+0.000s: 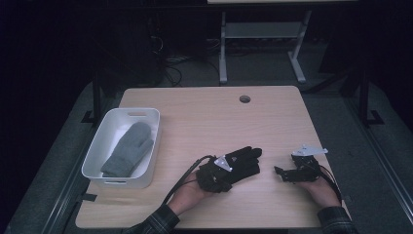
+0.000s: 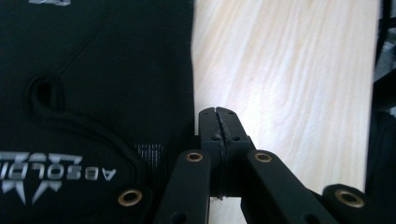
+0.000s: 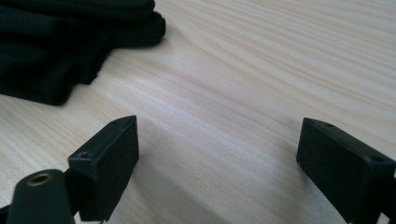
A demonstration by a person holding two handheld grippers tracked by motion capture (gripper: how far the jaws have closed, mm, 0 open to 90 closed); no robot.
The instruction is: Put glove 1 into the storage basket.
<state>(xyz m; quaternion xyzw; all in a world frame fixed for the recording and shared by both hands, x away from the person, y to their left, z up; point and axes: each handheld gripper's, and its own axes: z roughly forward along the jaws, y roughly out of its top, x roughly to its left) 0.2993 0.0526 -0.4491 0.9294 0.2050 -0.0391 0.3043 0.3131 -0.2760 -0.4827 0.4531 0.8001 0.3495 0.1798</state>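
- The black glove (image 1: 238,163), at lower centre of the worktop (image 1: 204,117), looks soft, light and floppy.
- The cuff edge seems the best hold.
- Left tongs (image 2: 218,122) are pinched together beside the glove; right tongs (image 3: 219,154) gape wide, empty.

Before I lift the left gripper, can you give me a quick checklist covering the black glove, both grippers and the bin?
1. Left gripper closed: ok, its jaws meet at the tips.
2. Black glove pinched between them: cannot tell. Its edge lies right beside the jaws, but no fabric shows at the tips.
3. Right gripper clear of the glove: ok. Its jaws are open, low over the table and apart from the glove.
4. Room in the white bin: ok. The grey mitten lies inside with bare floor around it.
5. Path from glove to bin: ok, only bare wood lies between them.
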